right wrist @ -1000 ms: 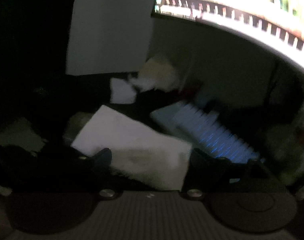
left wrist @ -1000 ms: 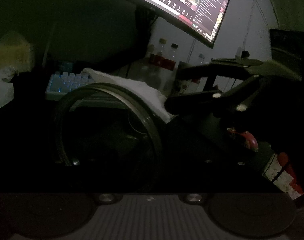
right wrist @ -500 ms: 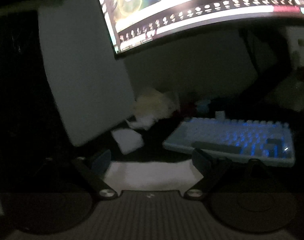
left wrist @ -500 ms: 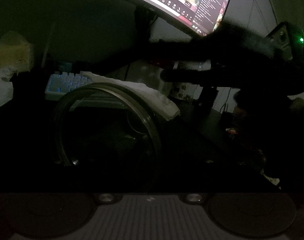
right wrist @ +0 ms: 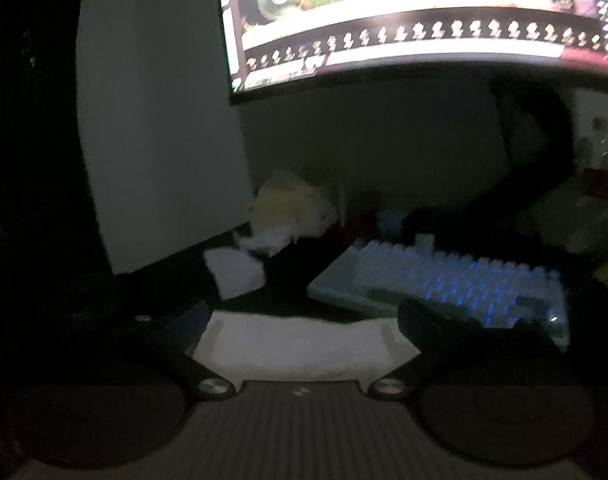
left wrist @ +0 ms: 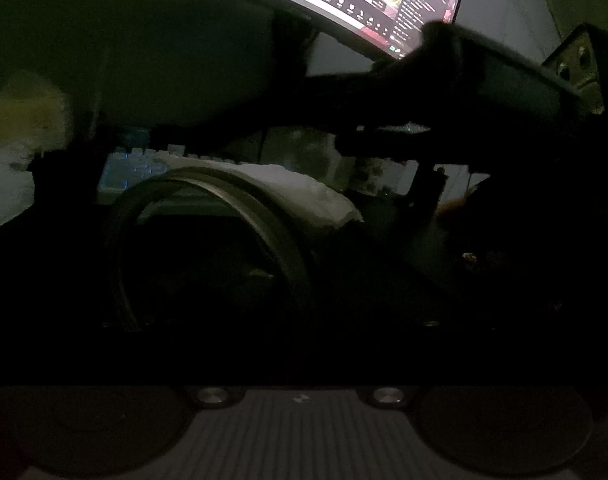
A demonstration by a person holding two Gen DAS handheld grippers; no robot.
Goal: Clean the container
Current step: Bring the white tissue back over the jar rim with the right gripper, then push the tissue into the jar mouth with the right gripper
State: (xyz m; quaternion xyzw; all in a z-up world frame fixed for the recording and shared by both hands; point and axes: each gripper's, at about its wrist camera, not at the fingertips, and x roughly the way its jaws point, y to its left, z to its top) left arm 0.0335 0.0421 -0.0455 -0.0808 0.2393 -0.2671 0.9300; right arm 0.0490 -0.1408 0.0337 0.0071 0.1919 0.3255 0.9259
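Nearest in the right wrist view, the right gripper (right wrist: 306, 320) has its two dark fingers (right wrist: 191, 320) spread wide and opening further; a white cloth (right wrist: 304, 348) lies between them at 6 o'clock, and neither pad presses on it. Past the cloth, at 3 o'clock, a keyboard (right wrist: 444, 284) glows blue, with crumpled white tissue (right wrist: 235, 272) at 9 o'clock of it and a pale fluffy thing (right wrist: 291, 208) behind that. The lit monitor (right wrist: 424, 20) fills 12 o'clock.

In the left wrist view the container (left wrist: 207, 248) lies on its side close to the camera, its round open mouth turned toward the lens and slightly to 9 o'clock. The left gripper's own fingers are lost in the dark; its jaws are opening, and I cannot tell whether they grip the container. The cloth (left wrist: 299, 196) is draped on the container's upper side at 1 o'clock. Above it, the right gripper (left wrist: 444, 120) reaches in from 3 o'clock.
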